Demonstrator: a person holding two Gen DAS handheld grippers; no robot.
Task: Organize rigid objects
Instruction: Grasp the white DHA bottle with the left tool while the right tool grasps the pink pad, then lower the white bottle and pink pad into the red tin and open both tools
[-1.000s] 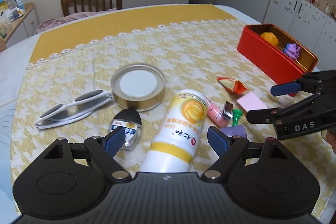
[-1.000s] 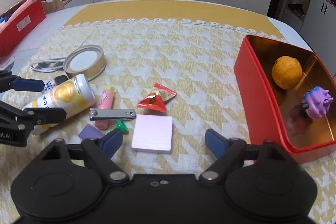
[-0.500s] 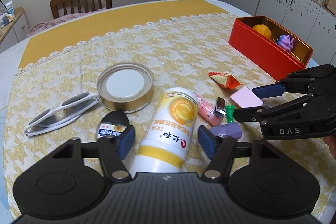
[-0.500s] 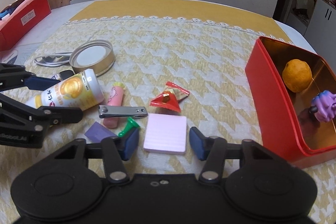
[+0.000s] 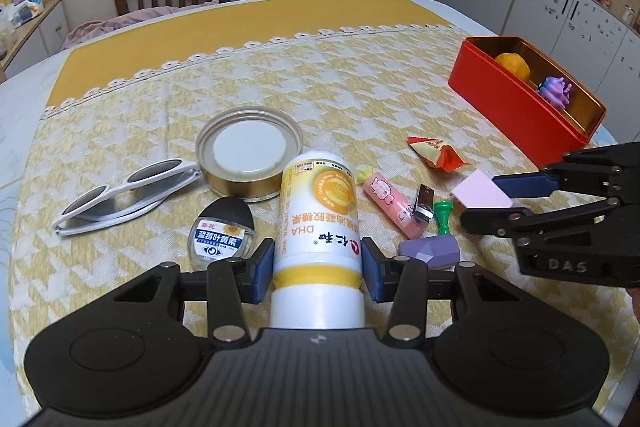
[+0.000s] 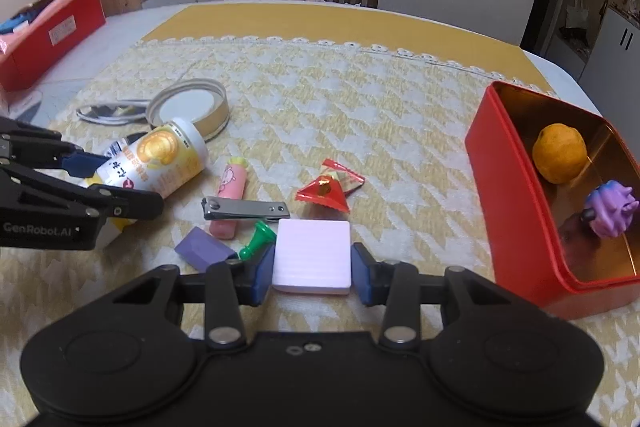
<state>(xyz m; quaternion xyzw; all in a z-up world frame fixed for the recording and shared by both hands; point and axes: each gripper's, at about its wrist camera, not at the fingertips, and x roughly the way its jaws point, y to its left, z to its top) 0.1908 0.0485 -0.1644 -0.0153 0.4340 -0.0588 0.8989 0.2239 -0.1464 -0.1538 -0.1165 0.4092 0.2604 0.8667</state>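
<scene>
In the left wrist view, the left gripper [image 5: 318, 269] is seen with its jaws just closed in — both blue pads now pressed against the sides of the white-and-yellow plastic bottle [image 5: 318, 227], which lies on its side on the yellow houndstooth tablecloth [image 5: 320, 83]. Just left of the bottle a small black-capped eye-drop bottle [image 5: 221, 231] is found, with white-framed sunglasses [image 5: 124, 195] and a round gold tin lid [image 5: 249, 154] beyond it. To the right lie a pink tube [image 5: 390, 205], a green pin [image 5: 443, 217] and a purple faceted block [image 5: 429, 251]. In the right wrist view, the right gripper [image 6: 312, 269] is shown likewise just closed, its pads set against both edges of the pale pink square pad [image 6: 313, 255] — the pad resting on the cloth. A metal nail clipper [image 6: 245, 209] and a red candy wrapper [image 6: 330, 187] lie beyond it. At the right, an orange ball [image 6: 559, 159] and a purple spiky toy [image 6: 611, 207] are held in the red rectangular tin [image 6: 502, 187].
</scene>
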